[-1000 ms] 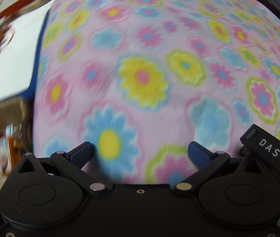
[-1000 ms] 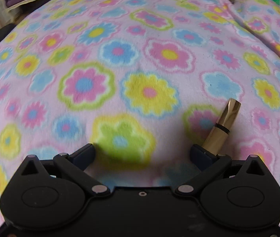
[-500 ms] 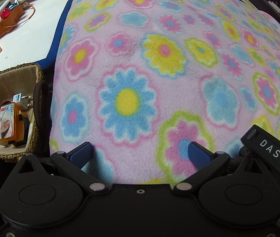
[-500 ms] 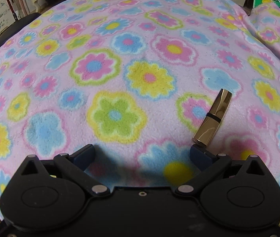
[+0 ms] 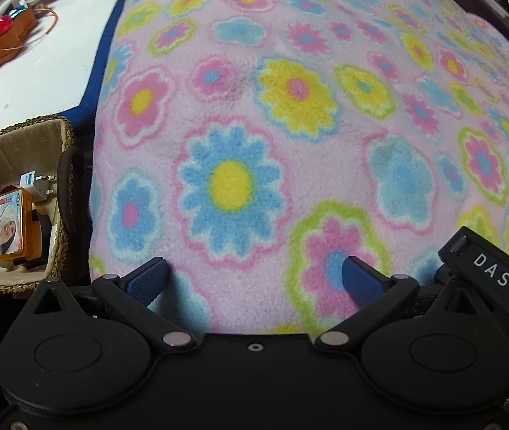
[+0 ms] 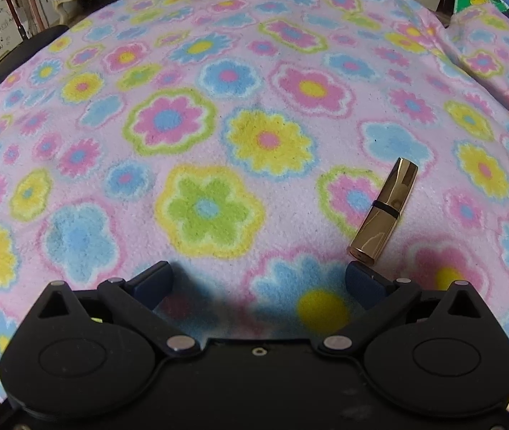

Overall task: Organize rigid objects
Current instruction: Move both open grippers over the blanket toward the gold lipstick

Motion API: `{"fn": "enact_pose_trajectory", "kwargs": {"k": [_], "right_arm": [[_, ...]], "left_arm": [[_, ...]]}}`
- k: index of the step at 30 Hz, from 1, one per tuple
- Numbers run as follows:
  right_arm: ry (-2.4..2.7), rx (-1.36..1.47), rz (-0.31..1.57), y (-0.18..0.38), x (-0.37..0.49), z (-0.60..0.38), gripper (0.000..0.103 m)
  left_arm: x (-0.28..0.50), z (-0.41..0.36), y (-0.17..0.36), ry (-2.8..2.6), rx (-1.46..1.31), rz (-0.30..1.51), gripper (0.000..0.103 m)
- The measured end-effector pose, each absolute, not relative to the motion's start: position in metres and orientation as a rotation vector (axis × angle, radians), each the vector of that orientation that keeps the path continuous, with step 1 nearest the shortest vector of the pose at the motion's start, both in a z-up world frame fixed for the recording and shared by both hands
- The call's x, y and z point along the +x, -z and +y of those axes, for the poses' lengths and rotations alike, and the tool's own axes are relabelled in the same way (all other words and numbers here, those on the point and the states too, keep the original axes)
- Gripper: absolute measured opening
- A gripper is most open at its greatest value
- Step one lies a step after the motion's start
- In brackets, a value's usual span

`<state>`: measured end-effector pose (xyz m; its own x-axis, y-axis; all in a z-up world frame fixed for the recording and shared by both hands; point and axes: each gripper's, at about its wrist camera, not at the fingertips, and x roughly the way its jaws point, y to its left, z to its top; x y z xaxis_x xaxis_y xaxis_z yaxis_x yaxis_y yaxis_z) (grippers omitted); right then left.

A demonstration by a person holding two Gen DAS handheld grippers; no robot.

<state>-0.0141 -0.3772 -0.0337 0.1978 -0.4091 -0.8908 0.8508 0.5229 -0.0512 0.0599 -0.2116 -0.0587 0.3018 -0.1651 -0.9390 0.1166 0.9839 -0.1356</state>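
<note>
Left gripper (image 5: 252,279): jaws spread, empty, near the blanket's (image 5: 290,107) left edge; basket (image 5: 61,193) just beyond it. Right gripper (image 6: 260,279): jaws spread, empty. Lipstick (image 6: 383,211) lies on blanket just beyond its right finger, open fleece all around.

White letters "DAS" stand on a black bar (image 5: 489,274) at the lower right of the left wrist view. Print on the orange box (image 5: 12,224) in the basket (image 5: 21,136) is too small to read.
</note>
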Motion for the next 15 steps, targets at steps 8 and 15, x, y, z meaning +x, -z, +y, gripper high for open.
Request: {"fn": "enact_pose_trajectory", "kwargs": {"k": [8,15], "right_arm": [[1.003,0.554,1.051,0.032,-0.021,-0.358,0.103],[1.006,0.549,1.059,0.031,-0.034,-0.347,0.103]], "left_arm": [[0.06,-0.198,0.062,0.237,-0.028,1.295,0.1],[0.049,-0.19,0.063,0.243,-0.034,1.309,0.1]]}}
